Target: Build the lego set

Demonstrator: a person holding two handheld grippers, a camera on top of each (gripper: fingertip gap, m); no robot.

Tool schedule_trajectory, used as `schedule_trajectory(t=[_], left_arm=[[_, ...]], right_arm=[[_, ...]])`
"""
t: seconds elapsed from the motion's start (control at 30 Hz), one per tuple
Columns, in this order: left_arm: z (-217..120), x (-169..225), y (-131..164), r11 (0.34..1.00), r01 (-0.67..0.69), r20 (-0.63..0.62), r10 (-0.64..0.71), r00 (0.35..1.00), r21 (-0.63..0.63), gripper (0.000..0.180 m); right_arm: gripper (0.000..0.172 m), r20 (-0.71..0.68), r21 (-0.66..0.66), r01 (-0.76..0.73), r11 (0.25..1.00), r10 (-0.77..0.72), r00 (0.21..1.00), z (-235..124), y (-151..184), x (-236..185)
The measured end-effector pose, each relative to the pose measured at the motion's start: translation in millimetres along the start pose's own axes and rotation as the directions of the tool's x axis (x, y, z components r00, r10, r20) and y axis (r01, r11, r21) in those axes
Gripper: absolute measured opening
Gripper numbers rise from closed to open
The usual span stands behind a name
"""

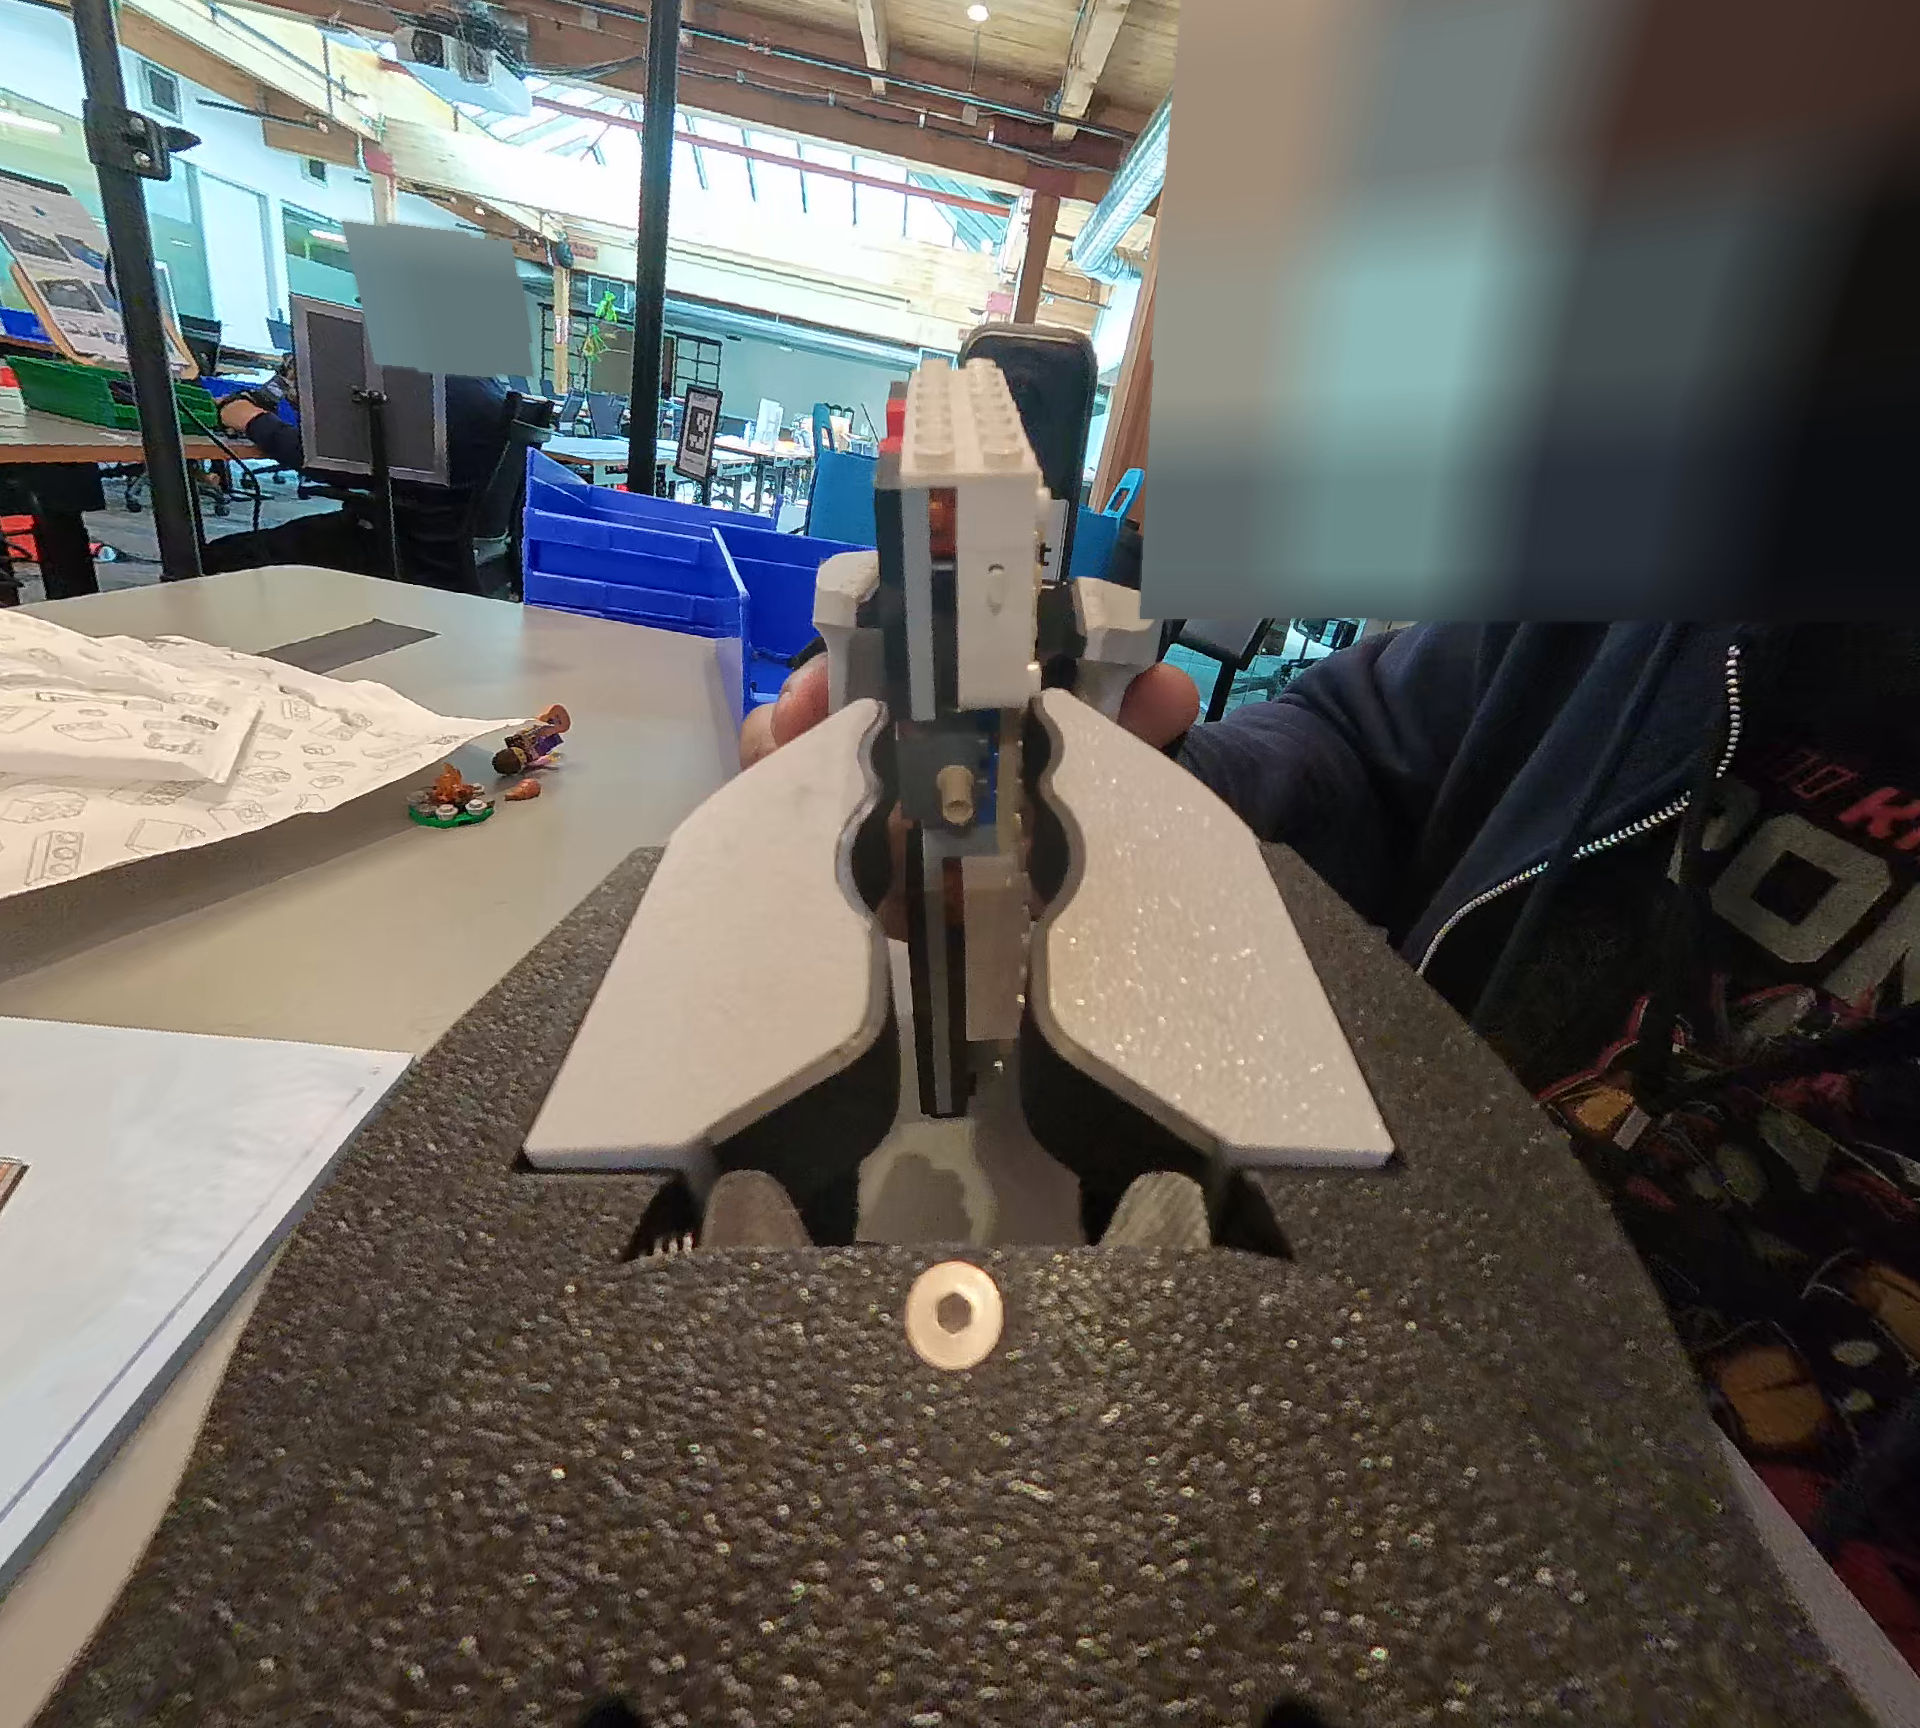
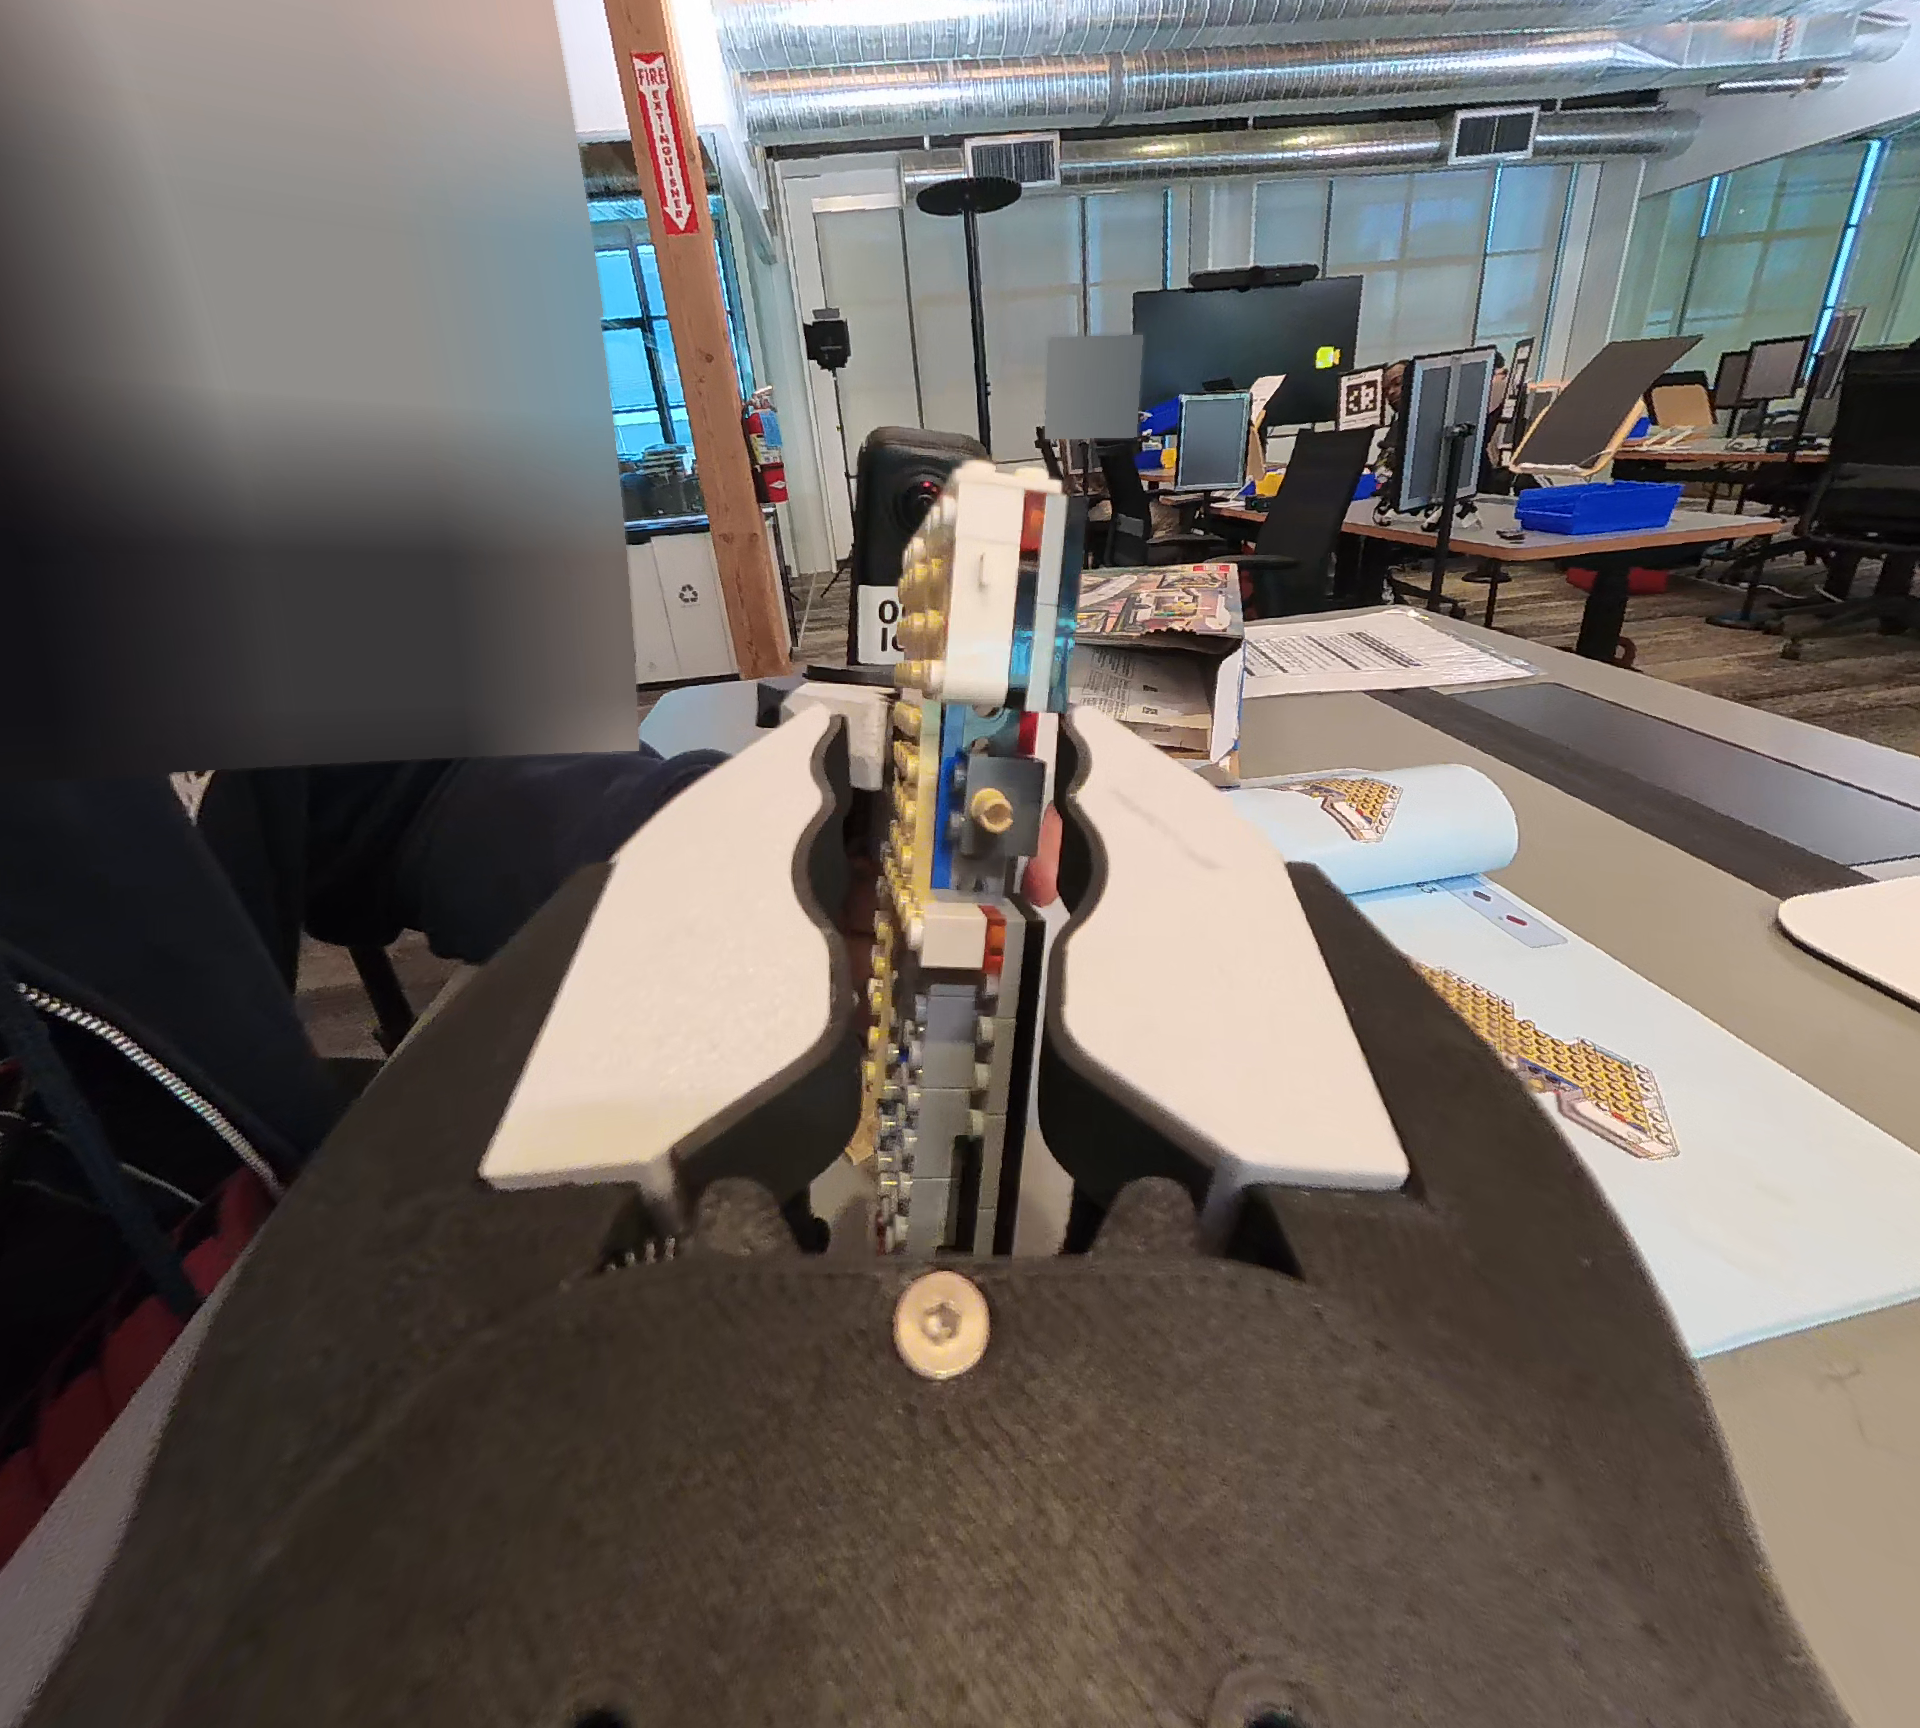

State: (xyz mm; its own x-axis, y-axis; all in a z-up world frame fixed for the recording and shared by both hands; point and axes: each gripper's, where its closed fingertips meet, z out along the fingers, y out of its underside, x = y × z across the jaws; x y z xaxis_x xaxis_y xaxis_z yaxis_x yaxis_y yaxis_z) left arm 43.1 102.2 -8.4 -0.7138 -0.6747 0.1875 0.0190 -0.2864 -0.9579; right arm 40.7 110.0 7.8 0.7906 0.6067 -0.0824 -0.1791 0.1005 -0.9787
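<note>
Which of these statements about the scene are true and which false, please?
1. A brick build stands between the left gripper's fingers. True.
2. The bins behind the table are red. False: they are blue.
3. A small figure lies beside the printed paper. True.
4. The booklet is closed. False: it lies open.

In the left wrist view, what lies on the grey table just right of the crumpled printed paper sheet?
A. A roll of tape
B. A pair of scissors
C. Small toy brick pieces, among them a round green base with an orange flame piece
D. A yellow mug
C: a round green base with an orange flame piece and a small toy figure lie on the grey table beside the printed paper sheet.
</note>
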Motion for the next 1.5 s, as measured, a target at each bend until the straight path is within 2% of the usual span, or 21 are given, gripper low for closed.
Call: schedule_trajectory(t=[0.3,0.53,0.7,0.87,1.5], left_arm=[[-0.7,-0.2,0.2,1.0,-0.012,0.004,0.012,1.0,-0.028,0.022],[2.5,1.0,9.7,0.995,-0.027,0.001,0.027,1.0,-0.095,0.022],[5.8,3.5,18.8,0.986,-0.059,-0.004,0.059,0.998,-0.156,0.022],[6.3,4.5,19.1,0.984,-0.072,-0.003,0.072,0.997,-0.163,0.022],[7.8,11.2,21.0,0.981,-0.088,-0.041,0.082,0.996,-0.175,0.022]], right_arm=[[0.042,-0.047,-0.026,0.048,0.998,-0.049,0.998,-8.7,-5.1,13.2],[0.04,-0.004,-0.012,0.088,0.996,-0.088,0.996,-11.2,-14.5,4.3],[0.032,0.001,-0.017,0.081,0.997,-0.081,0.997,-8.9,-11.0,2.4],[0.027,0.044,0.008,0.054,0.998,-0.055,0.998,-9.9,-10.8,-1.3],[0.024,0.148,0.023,-0.019,1.0,0.015,0.989,-10.4,-9.5,-11.6]])
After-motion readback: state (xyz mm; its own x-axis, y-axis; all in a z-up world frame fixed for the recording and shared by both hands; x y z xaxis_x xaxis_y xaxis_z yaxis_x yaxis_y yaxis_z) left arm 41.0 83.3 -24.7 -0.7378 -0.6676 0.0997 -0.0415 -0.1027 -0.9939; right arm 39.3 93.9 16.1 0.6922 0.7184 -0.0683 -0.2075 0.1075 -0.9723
